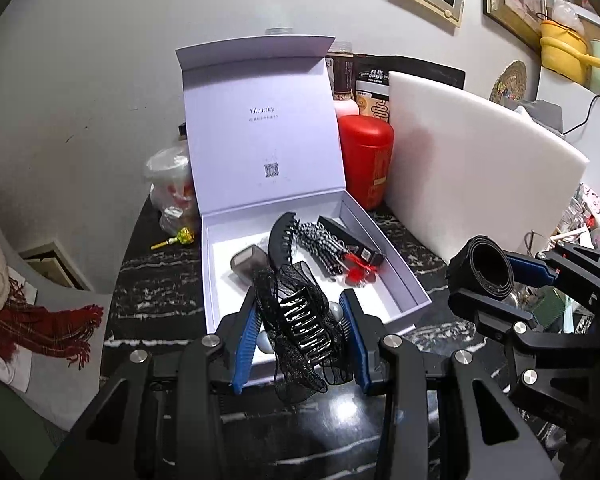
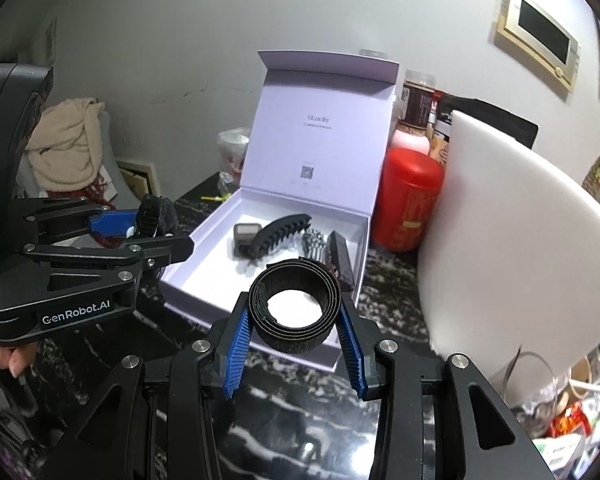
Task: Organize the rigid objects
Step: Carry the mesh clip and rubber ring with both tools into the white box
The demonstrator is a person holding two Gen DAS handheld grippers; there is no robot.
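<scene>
Black mesh hair clip (image 1: pixel 300 324) and rolled strap (image 2: pixel 294 310), each clamped in fingers over the open box (image 1: pixel 400 276).
Red canister (image 1: pixel 366 160) and white board (image 1: pixel 472 168) crowd its right side on the counter (image 1: pixel 160 280).

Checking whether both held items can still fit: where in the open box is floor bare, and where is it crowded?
In the white box, bare floor runs along the near-left wall, from the grey case down to the front corner under the strap roll. The far-right side is crowded: black claw clip, beaded piece, dark slim box. Both grippers are loaded.
</scene>
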